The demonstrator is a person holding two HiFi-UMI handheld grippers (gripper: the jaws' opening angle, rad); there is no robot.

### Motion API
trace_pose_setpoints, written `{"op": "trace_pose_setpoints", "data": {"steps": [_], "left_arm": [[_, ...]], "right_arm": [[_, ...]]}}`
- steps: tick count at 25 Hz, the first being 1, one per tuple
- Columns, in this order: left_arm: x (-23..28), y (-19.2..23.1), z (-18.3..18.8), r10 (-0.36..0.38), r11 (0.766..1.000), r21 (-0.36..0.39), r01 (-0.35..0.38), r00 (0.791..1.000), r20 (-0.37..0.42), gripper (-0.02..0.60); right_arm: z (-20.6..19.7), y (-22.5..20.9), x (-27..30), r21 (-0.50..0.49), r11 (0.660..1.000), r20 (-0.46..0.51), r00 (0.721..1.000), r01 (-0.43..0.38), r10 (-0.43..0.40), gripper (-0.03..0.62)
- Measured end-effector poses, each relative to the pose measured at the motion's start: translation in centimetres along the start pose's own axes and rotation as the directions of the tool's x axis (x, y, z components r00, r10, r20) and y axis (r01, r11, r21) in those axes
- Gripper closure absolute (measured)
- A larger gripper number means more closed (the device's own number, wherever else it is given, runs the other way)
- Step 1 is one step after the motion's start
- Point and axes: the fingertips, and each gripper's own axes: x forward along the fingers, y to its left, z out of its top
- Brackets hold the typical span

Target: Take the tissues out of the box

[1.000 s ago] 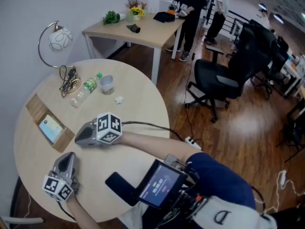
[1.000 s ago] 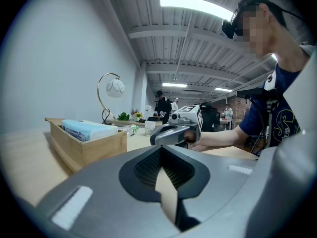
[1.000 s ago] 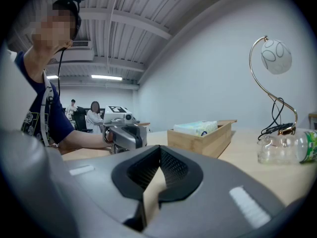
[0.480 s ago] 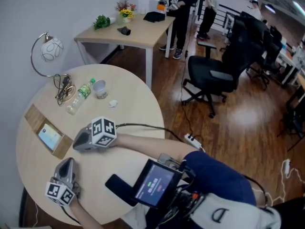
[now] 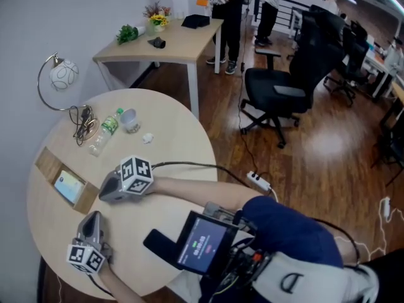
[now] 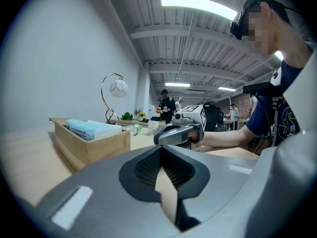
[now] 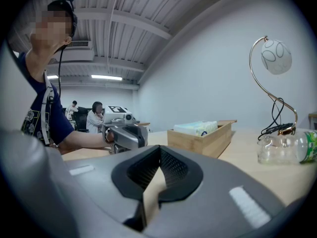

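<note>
Round pale worktop (image 5: 177, 144) seen from above, against a white wall. Toward its left edge, a long open wooden box (image 5: 45, 158), lying flat. Inside, at the nearer end, the pack of tissues (image 5: 68, 186), pale blue and white, top showing just above the rim in both gripper views.

Left tongs (image 5: 94, 215) low at the near-left of the worktop, pointing away from the person, tips short of the box's near end and not touching it. Pads brought together into a narrow V, nothing between them. Right tongs (image 5: 103, 190) further in, pointing left, tips near the box's near corner but apart from it. Closed up as well, gripping nothing. Each pair in plain sight of the other's camera, with a forearm behind.

Beyond the box, a curved metal lamp (image 5: 60, 74) with a round white shade, a tangle of cable (image 5: 85, 120) at its foot. Beside that, a clear plastic bottle (image 5: 104, 130) with a green label, lying on its side, and a small cup (image 5: 130, 120) upright. Just right of the cup, a small white scrap (image 5: 148, 138), perhaps crumpled paper, too small to tell.

At the person's chest, a lit screen (image 5: 202, 243). On the wooden floor, a power strip (image 5: 257, 180) and a black office chair (image 5: 278, 93). Further back, a rectangular table (image 5: 161, 43) with people standing at it.
</note>
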Motion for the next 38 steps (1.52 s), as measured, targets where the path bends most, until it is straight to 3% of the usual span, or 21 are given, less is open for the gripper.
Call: {"op": "trace_pose_setpoints", "data": {"steps": [38], "left_arm": [[-0.23,0.05,0.28,0.019,1.0,-0.009,-0.019,1.0,0.003,0.577]], "right_arm": [[0.12,0.12,0.04,0.005,1.0,-0.007,1.0,0.002,-0.002,0.589]]}}
